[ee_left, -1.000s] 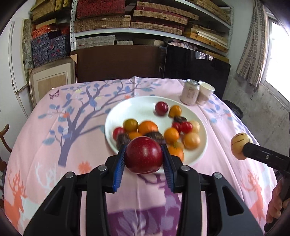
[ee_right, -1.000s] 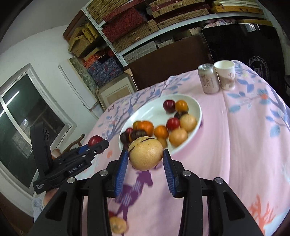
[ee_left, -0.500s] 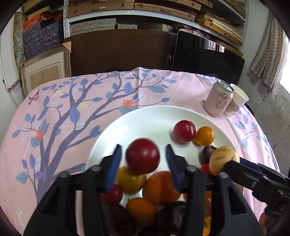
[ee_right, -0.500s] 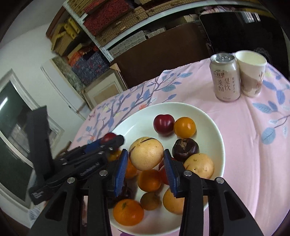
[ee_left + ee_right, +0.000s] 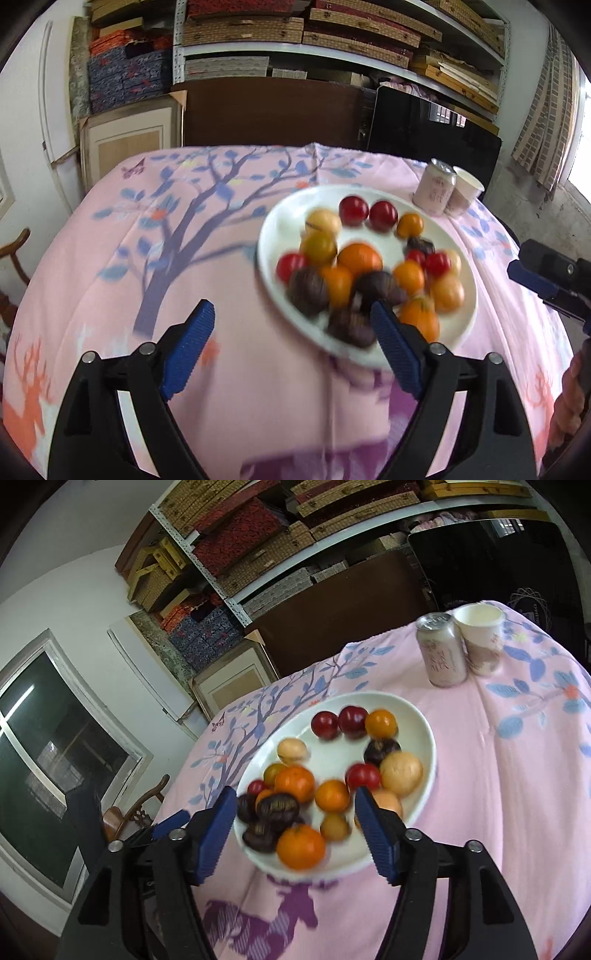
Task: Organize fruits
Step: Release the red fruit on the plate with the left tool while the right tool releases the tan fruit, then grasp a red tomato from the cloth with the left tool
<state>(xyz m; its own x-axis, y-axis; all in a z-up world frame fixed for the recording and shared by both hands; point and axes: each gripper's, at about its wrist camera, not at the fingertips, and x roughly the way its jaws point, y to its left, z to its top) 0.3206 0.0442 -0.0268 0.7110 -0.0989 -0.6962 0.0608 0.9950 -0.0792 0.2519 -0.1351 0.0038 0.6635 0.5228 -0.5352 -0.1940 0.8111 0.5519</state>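
**Fruit on the plate, both grippers empty**

Fruit lay heaped on the white plate [image 5: 424, 734], which sat on the pink cloth [image 5: 110, 258]. Two red plums [image 5: 325, 724] rested side by side at the plate's far edge, with an orange tomato [image 5: 381, 723] just beside them. A pale fruit [image 5: 291, 749] lay alone toward the plate's left side. Oranges [image 5: 301, 845], dark chestnut-like fruits [image 5: 277, 806] and small red ones crowded the plate's near half. Beyond the plate stood a can [image 5: 441, 650] touching a paper cup [image 5: 480, 642].

The left gripper [image 5: 291, 347] hung over the cloth at the plate's near-left edge, jaws spread wide and just opened, nothing between them. The right gripper [image 5: 295, 823] hovered above the plate's near rim, jaws apart and just opened, gripping nothing; fruit showed through the gap below.
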